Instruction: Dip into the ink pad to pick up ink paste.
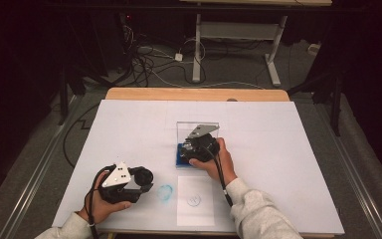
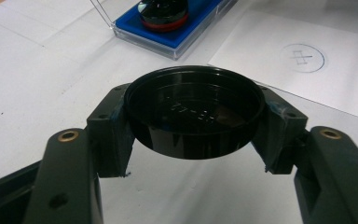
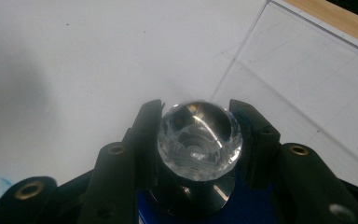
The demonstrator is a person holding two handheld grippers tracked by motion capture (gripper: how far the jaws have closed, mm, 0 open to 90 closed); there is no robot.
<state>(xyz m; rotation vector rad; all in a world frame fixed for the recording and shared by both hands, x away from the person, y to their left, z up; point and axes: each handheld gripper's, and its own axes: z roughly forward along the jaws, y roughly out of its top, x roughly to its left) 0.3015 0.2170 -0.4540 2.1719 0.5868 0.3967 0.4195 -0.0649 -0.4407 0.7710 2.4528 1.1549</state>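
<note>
Glossy black plastic cap (image 2: 193, 112), clear glass lens (image 3: 198, 140), matt white paper (image 1: 195, 200)

Left tool (image 2: 193, 135) and right tool (image 3: 198, 140) each grip something.

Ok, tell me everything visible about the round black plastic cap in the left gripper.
The round black plastic cap is a shallow glossy disc with a raised rim and faint embossed marks inside. It sits hollow side up, clamped at opposite edges between the left gripper jaws, held above the white table, apart from the blue case.
</note>
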